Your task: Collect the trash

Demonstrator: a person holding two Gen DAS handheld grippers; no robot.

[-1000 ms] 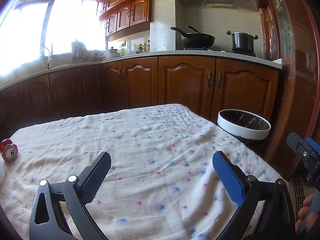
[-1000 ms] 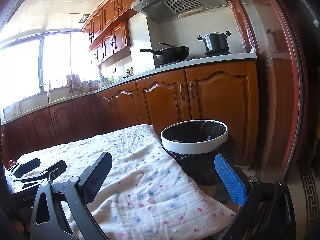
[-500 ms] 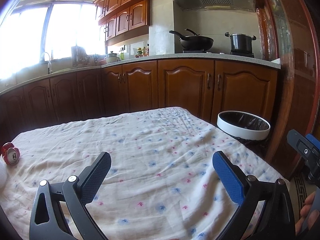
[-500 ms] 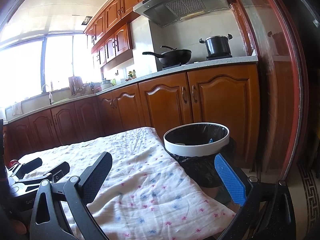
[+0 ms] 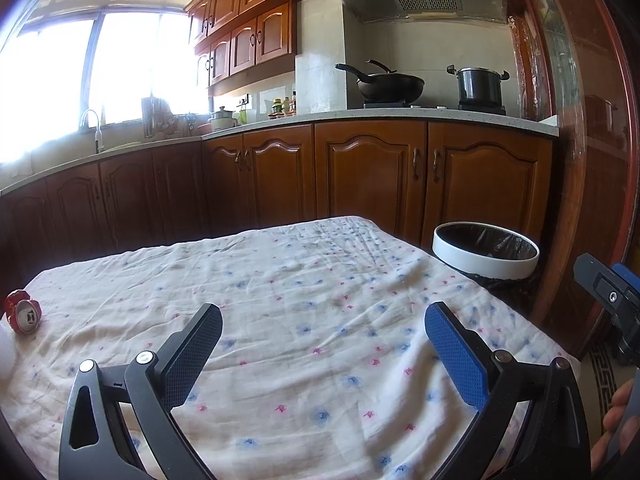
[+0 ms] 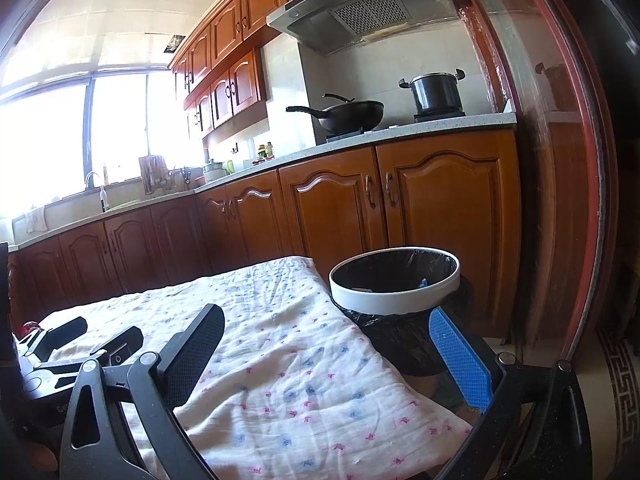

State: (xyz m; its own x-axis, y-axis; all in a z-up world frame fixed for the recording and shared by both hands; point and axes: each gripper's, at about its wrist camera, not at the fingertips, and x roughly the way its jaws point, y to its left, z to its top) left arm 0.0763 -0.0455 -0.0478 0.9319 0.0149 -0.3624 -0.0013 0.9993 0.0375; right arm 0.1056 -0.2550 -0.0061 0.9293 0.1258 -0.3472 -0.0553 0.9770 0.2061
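A crushed red can lies on the floral tablecloth at the far left edge. My left gripper hovers open over the cloth's near part, nothing between its fingers. A white-rimmed bin with a black liner stands just past the table's right corner. In the right wrist view my right gripper is open and empty over the table's right edge, the bin right ahead. The left gripper shows at the left there, with a sliver of the red can behind it.
Wooden kitchen cabinets run behind the table, with a wok and a pot on the stove. A red-framed glass door stands to the right. A white object sits at the cloth's left edge.
Both views have tilted upward a little, so table and bin sit lower in frame. The can, cloth and bin have not moved. Both grippers stay open.
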